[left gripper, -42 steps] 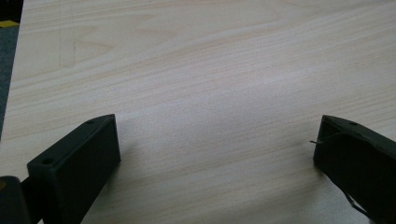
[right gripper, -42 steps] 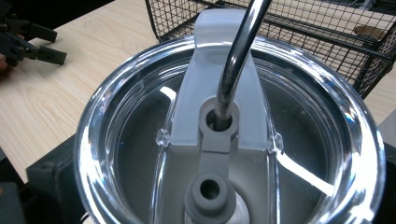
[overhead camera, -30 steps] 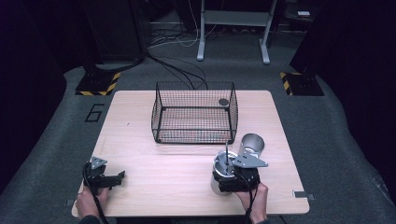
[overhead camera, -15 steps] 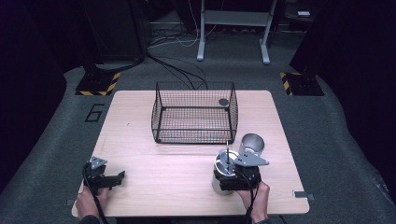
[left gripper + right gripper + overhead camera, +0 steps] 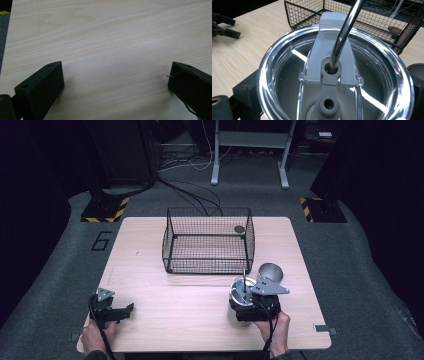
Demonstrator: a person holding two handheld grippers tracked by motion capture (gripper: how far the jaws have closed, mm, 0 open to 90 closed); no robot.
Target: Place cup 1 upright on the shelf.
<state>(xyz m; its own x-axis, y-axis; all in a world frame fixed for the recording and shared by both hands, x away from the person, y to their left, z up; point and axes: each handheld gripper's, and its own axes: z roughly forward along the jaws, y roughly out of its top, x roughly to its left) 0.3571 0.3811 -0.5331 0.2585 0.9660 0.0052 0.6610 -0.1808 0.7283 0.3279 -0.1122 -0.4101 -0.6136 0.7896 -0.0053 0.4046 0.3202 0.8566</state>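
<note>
Dark floor and black stands ring the pale wooden tabletop point(image 5: 150, 270), with cables trailing off toward a grey frame at the back. Near the far middle of the tabletop stands a black wire basket point(image 5: 208, 240), and a small dark round thing point(image 5: 239, 229) lies in its far right corner; I cannot tell what it is.

My left hand point(image 5: 95, 337) holds my left claw point(image 5: 127, 308) low at the near left corner of the tabletop. In the left gripper view its two black jaws stand wide apart, one at each lower edge, with bare wood grain between them and nothing held or touched. In the right gripper view that claw point(image 5: 224, 26) lies small at the far left.

My right hand point(image 5: 275, 327) holds my right claw point(image 5: 242, 312) at the near right, closed around a steel tumbler point(image 5: 239, 300) standing upright on the tabletop. In the right gripper view the tumbler's clear lid point(image 5: 335, 82) sits right in front of the camera, and my black jaws press against its sides at left and right. A metal straw point(image 5: 344, 32) rises out of the hole in the lid's grey centre strip, leaning toward the basket point(image 5: 372, 22) beyond. A second steel cup point(image 5: 270, 272), open-topped, stands just beside the tumbler on its far right, between it and the basket's near right corner.
</note>
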